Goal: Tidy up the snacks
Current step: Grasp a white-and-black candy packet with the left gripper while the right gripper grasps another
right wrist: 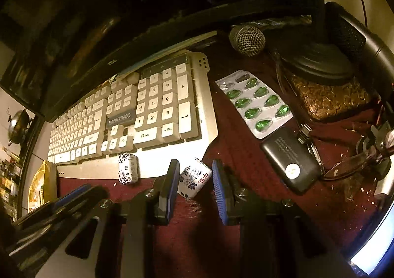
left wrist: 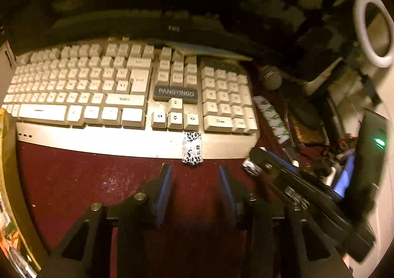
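Observation:
A small white candy with dark blue print (left wrist: 192, 147) lies on the front edge of the keyboard (left wrist: 98, 137). My left gripper (left wrist: 195, 172) is open and empty, just short of it. It also shows in the right wrist view (right wrist: 128, 168). A second wrapped candy (right wrist: 194, 178) lies on the red table between the open fingers of my right gripper (right wrist: 194, 167); the pads stand a little apart from it on both sides. In the left wrist view my right gripper (left wrist: 256, 162) appears from the side at the right. A yellow snack bag (right wrist: 39, 184) stands at the far left.
A blister pack of green capsules (right wrist: 256, 102), a black power pack (right wrist: 290, 160), glasses (right wrist: 354, 162), a microphone (right wrist: 247, 40), a brown patterned box (right wrist: 330, 98) and a lamp base (right wrist: 317, 61) crowd the right side. A monitor (right wrist: 110, 61) stands behind the keyboard.

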Tool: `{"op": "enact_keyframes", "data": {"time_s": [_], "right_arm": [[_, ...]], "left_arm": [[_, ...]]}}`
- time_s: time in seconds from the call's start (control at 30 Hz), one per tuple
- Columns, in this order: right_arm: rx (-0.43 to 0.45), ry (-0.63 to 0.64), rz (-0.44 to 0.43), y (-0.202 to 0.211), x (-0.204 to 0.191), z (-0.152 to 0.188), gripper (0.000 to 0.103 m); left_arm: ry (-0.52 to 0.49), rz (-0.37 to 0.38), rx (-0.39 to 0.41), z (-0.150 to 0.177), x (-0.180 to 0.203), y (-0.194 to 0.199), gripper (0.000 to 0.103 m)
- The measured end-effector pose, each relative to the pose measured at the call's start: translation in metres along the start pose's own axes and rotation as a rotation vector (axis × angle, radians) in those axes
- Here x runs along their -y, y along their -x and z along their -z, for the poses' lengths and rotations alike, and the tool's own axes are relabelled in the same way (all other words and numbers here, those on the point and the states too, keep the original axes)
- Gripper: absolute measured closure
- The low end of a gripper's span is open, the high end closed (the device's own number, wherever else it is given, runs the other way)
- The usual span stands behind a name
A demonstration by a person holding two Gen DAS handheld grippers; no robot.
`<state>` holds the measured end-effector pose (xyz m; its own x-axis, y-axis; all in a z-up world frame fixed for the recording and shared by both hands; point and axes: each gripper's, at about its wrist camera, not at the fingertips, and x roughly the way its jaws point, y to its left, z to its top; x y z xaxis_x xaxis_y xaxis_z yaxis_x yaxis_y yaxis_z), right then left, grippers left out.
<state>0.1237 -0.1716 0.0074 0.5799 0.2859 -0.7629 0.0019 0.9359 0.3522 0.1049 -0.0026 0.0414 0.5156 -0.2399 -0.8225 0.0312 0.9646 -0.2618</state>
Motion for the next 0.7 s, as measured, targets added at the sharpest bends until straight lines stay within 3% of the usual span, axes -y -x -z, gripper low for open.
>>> {"op": "enact_keyframes", "data": {"time_s": [0.2,0.27,0.53,0.63,0.7], "right_arm": [[0.002,0.006,-0.009,0.001,-0.001,0.000,0.077],[0.005,0.010,-0.002,0.002,-0.001,-0.001,0.077],[0.006,0.013,0.003,0.001,-0.001,-0.001,0.077],[0.008,0.014,0.003,0.001,-0.001,-0.001,0.077],[0.008,0.013,0.001,0.001,-0.001,0.000,0.077]], "left_arm": [[-0.037,-0.044,0.008,-0.007,0.012,-0.018,0.063],[-0.046,-0.051,0.004,-0.011,0.016,-0.025,0.070],[-0.074,-0.082,0.015,-0.018,0.019,-0.039,0.076],[-0.094,-0.113,0.025,-0.017,0.022,-0.041,0.085],[-0.084,-0.107,0.025,-0.018,0.019,-0.041,0.085]]}}
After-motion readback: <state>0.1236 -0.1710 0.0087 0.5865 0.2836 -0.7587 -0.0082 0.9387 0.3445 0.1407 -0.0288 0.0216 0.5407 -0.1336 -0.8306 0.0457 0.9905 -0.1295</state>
